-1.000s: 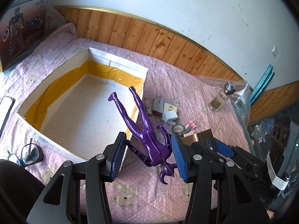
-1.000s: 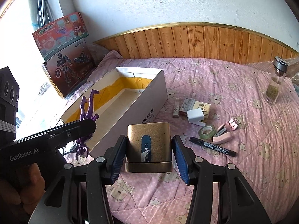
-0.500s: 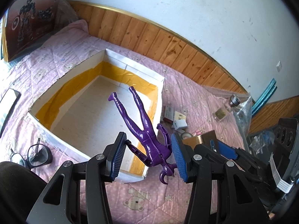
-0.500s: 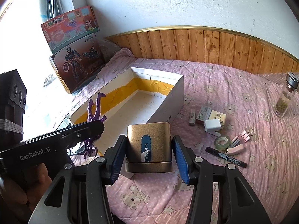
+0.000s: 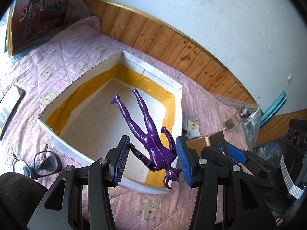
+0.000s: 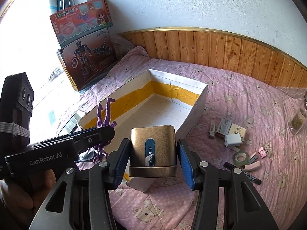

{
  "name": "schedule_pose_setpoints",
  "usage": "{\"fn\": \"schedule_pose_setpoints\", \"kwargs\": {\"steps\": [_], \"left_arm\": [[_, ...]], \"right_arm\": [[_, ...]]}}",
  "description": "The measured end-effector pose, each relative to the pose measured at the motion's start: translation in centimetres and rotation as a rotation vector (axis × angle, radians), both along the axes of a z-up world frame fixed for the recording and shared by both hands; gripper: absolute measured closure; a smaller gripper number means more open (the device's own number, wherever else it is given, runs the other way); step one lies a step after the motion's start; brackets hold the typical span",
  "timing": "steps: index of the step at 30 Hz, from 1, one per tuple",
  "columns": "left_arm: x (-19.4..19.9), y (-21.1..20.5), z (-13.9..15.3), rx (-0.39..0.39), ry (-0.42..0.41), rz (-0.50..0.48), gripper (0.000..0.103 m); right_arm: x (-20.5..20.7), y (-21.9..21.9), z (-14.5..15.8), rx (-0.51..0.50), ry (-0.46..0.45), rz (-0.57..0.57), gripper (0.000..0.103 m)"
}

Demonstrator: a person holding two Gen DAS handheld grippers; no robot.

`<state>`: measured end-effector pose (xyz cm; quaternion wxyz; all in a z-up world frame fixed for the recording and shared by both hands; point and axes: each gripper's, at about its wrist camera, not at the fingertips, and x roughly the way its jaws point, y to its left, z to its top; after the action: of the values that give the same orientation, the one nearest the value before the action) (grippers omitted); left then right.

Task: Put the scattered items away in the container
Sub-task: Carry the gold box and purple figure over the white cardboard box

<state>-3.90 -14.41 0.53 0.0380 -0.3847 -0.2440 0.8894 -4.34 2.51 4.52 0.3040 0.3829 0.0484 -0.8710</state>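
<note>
My left gripper (image 5: 152, 161) is shut on a purple toy figure (image 5: 147, 134), held head-down with its legs pointing forward over the near end of the open white box (image 5: 178, 103) with yellow tape inside. My right gripper (image 6: 152, 160) is shut on a gold box (image 6: 152, 145) with a blue label, held above the box's near corner. The white box (image 6: 199, 99) lies on the pink bedspread and looks empty inside. In the right wrist view the left gripper and the purple figure (image 6: 104, 115) are at the left.
Loose items lie right of the box: a white charger (image 6: 233, 140), small cartons (image 6: 223, 127), a tape roll (image 6: 239, 156), pink clips (image 6: 262, 151), a black marker (image 6: 242, 173), a glass bottle (image 6: 298, 120). Glasses (image 5: 41, 164) and a phone (image 5: 9, 107) lie at the left. Toy boxes (image 6: 88, 65) lean at the wall.
Both grippers have moved forward and left, over the near end of the white box, each still holding its item.
</note>
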Motion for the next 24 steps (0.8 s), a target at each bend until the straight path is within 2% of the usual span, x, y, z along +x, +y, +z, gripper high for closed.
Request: {"fn": "schedule_pose_setpoints", "kwargs": {"steps": [24], "left_arm": [[-5.6,-3.3,0.2,0.006,0.0,0.012,0.052]], "right_arm": [[-4.9,-3.7,0.3,0.027,0.003,0.037,0.052]]}}
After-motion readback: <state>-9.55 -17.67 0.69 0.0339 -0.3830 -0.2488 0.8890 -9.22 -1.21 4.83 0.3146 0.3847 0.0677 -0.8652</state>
